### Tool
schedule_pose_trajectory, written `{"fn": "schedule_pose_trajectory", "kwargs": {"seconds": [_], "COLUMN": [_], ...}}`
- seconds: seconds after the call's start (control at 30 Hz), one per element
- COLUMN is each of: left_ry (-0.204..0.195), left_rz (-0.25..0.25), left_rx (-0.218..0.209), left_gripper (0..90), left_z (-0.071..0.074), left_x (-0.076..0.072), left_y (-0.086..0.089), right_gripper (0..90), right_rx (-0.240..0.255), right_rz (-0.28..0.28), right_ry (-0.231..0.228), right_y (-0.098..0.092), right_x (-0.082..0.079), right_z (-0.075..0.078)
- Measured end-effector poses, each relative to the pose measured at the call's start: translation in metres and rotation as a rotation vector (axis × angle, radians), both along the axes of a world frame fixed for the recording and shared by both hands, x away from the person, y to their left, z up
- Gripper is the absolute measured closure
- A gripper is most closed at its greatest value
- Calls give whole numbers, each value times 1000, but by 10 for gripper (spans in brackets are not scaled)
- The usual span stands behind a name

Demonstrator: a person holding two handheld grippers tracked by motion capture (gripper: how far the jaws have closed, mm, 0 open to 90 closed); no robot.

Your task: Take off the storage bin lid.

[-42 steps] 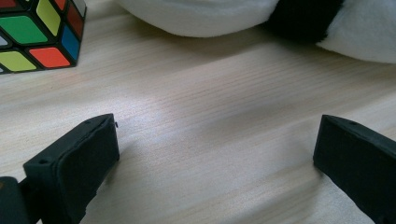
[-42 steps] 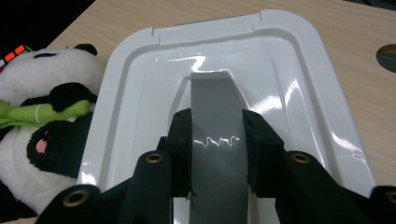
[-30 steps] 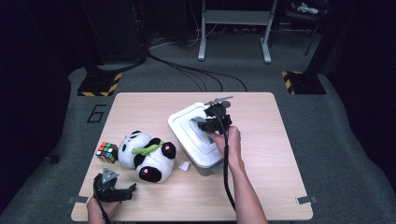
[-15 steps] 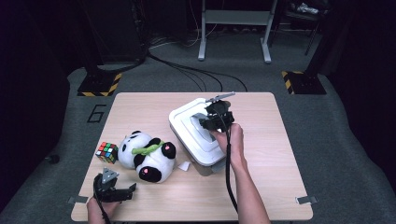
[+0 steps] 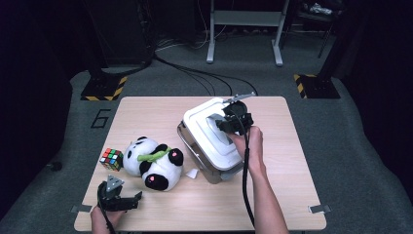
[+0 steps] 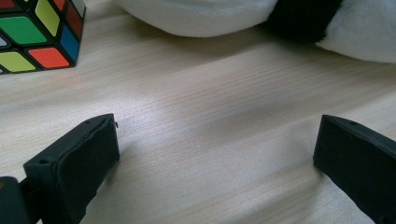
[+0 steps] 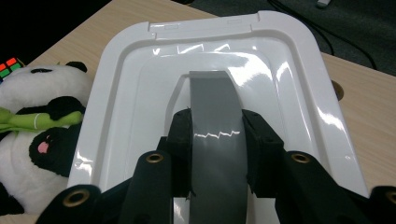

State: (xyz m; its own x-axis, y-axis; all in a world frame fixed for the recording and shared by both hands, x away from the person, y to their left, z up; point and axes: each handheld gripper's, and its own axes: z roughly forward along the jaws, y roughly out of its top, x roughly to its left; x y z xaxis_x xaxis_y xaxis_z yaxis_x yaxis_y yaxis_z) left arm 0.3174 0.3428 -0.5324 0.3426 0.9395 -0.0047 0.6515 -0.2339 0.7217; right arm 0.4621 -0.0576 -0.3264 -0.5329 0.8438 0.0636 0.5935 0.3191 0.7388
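A white lid (image 5: 207,134) with a grey handle (image 5: 217,120) sits tilted over a clear storage box (image 5: 217,174) at the table's middle. My right gripper (image 5: 225,124) is shut on that handle. In the right gripper view the handle (image 7: 215,116) runs between the two pads of the right gripper (image 7: 217,140), above the lid (image 7: 299,93). My left gripper (image 5: 127,200) rests at the front left edge, open. In the left gripper view the left gripper (image 6: 215,144) has bare wood between its jaws.
A plush panda (image 5: 153,163) lies left of the box, with a Rubik's cube (image 5: 111,159) beside it. Both sit just ahead of my left gripper: cube (image 6: 37,32), panda (image 6: 224,14). A small white tag (image 5: 191,173) lies by the box. Cables cross the floor behind the wooden table (image 5: 292,161).
My right gripper has risen a little with the lid's handle in it, and the lid now sits tilted on the box. The left gripper has not moved.
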Motion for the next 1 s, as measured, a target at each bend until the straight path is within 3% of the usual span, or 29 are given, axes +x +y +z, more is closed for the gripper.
{"fn": "schedule_pose_trajectory", "kwargs": {"seconds": [0.6, 1.0], "left_ry": [-5, 1], "left_rz": [0, 0], "left_rx": [-1, 0], "left_gripper": [2, 2], "left_z": [0, 0], "left_x": [0, 0], "left_y": [0, 0], "right_gripper": [668, 667], "right_rx": [-12, -17], "right_rz": [-48, -109], "right_ry": [-20, -33], "right_y": [-30, -58], "right_x": [-2, -1], "right_z": [8, 14]}}
